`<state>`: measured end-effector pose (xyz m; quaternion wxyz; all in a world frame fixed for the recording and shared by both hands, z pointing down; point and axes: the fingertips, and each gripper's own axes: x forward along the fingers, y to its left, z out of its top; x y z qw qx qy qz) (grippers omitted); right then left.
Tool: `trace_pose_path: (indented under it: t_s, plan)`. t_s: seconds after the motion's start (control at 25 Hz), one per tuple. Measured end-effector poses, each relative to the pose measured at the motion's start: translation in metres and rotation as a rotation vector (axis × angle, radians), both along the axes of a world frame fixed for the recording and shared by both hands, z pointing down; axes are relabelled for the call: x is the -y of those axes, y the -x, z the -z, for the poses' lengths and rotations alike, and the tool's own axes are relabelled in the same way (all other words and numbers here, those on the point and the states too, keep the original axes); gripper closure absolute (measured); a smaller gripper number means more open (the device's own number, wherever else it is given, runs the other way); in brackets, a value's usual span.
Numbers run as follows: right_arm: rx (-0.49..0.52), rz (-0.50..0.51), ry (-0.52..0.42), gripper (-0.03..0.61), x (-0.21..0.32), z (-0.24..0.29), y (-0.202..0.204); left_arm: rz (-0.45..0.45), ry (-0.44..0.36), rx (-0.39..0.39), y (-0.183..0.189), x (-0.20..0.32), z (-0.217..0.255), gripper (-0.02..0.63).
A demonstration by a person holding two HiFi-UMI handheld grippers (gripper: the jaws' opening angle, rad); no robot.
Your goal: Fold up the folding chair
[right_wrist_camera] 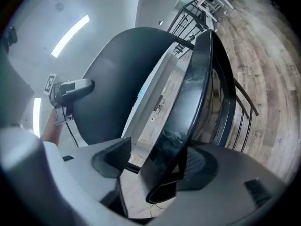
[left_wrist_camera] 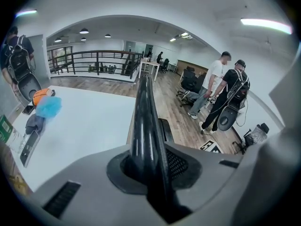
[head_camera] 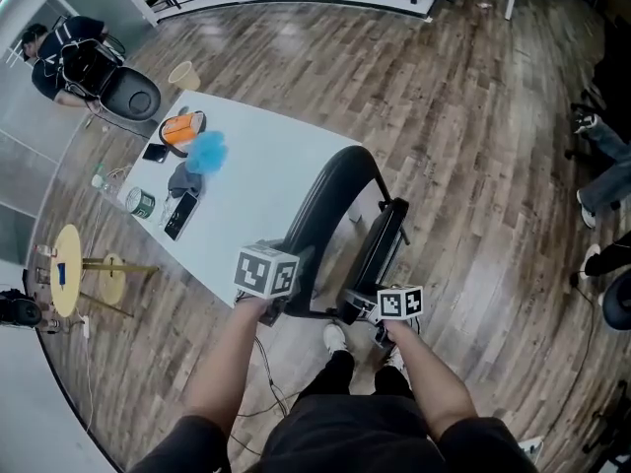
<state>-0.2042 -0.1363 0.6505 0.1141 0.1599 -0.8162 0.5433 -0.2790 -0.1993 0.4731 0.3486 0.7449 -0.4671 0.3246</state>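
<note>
1. The left gripper (left_wrist_camera: 150, 166) has its two fingers (left_wrist_camera: 181, 164) closed tight on the thin black edge of the backrest (left_wrist_camera: 143, 121), one pad on each side.
2. The right gripper (right_wrist_camera: 155, 166) has its fingers spread wide around the edge of the seat (right_wrist_camera: 188, 107). The seat lies close against one pad (right_wrist_camera: 204, 166). A clear gap separates it from the other pad (right_wrist_camera: 113, 157), so nothing is clamped.
3. One black folding chair (head_camera: 335, 200) stands on the wood floor (head_camera: 473, 166), between the person and the white table (head_camera: 266, 166). Its seat is tipped up near the backrest.
4. Counted: two grippers, one chair, one table, and two people (left_wrist_camera: 230, 93) standing in the background.
</note>
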Motion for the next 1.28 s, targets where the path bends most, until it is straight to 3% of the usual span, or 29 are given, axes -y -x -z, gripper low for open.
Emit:
trace_pose_path:
  t_s: [0.24,0.68,1.0,1.16,1.28]
  plan:
    - [-0.042,0.033,-0.040,0.287,0.010,0.000,0.047,0.002,-0.005,-0.008,0.026,0.006,0.003,0.543]
    - [-0.007,-0.049,-0.030,0.293,0.031,-0.002,0.113,0.010,-0.010,0.019,0.053,0.013,0.004,0.543]
    - [-0.028,-0.114,-0.014,0.305,0.035,-0.011,0.122,0.011,-0.007,0.020,0.067,0.015,0.001,0.543]
    - [-0.086,-0.123,-0.084,0.305,0.036,-0.008,0.120,0.007,-0.021,0.028,0.072,0.016,0.002,0.535]
    - [-0.177,-0.210,-0.150,0.304,0.044,-0.002,0.095,0.024,-0.079,0.064,0.086,0.014,0.008,0.499]
